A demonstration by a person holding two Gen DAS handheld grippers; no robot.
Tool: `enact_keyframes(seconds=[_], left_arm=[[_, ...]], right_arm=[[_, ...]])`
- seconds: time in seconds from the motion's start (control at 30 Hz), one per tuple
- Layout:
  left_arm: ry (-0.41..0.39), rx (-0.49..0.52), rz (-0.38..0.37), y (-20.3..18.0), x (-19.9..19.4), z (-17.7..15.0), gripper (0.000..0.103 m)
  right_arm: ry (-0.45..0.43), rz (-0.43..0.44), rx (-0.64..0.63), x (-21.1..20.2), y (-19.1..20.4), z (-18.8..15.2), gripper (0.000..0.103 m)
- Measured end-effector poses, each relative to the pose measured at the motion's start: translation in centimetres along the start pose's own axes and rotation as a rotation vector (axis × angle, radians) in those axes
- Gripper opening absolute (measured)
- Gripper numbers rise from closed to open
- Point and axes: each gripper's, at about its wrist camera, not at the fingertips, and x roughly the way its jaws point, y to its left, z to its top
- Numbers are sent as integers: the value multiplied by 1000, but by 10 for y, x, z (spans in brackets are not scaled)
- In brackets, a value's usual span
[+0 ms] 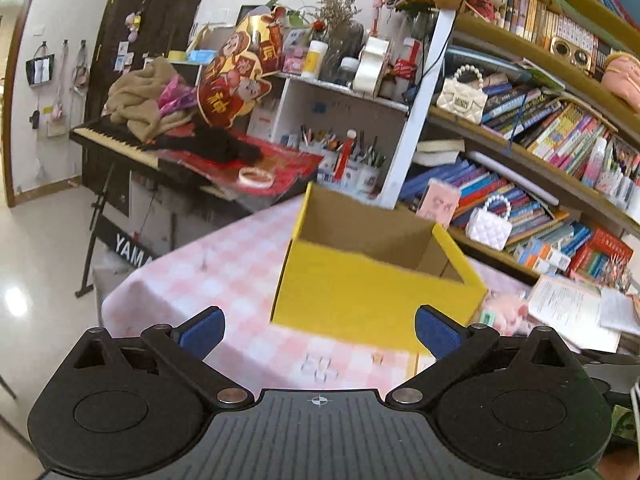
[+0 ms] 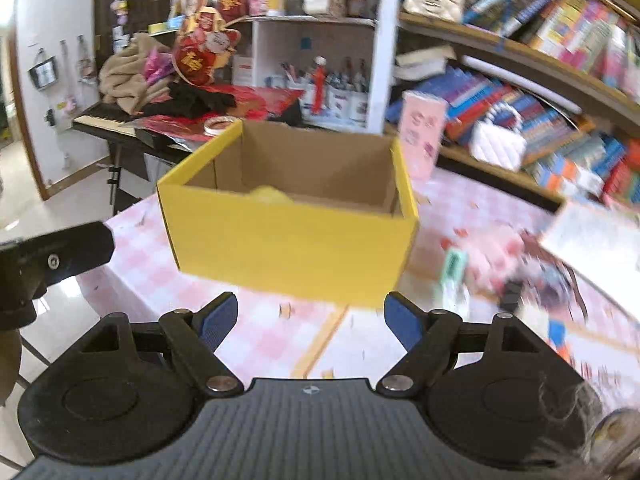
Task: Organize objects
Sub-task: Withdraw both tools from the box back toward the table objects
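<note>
Yellow cardboard forms the open box (image 2: 288, 236) that stands on the pink-checked desk (image 2: 256, 336), toward the far edge and closer to the corner by the keyboard (image 1: 116, 136) than to the bookshelf (image 1: 540, 128) side. Its brown inside shows, and a pale yellow object (image 2: 268, 194) lies in it against the near wall; blur hides what it is. The left gripper (image 1: 320, 328) has its blue pads spread wide with nothing between them, and it sits in front of the box without touching it. The right gripper (image 2: 310, 320) is likewise spread and empty, just short of the box's near wall. Along the desk's bookshelf-side edge lie a pink soft toy (image 2: 496, 252), a small green item (image 2: 452, 268) and loose papers (image 1: 572, 308), all smeared by motion. A pink carton (image 2: 424, 140) stands upright behind the box's far corner.
</note>
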Motion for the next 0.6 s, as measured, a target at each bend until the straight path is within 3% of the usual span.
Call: enact_keyframes(seconds=[0.3,0.6], left_arm=[[99,133,-30,-19,-19,-30,102],[178,217,-138,-46,-26,-54,102]], right_arm=[[29,-128,69,-38,-4,-57,81],[74,-250,197,-74,-32,-101,81]])
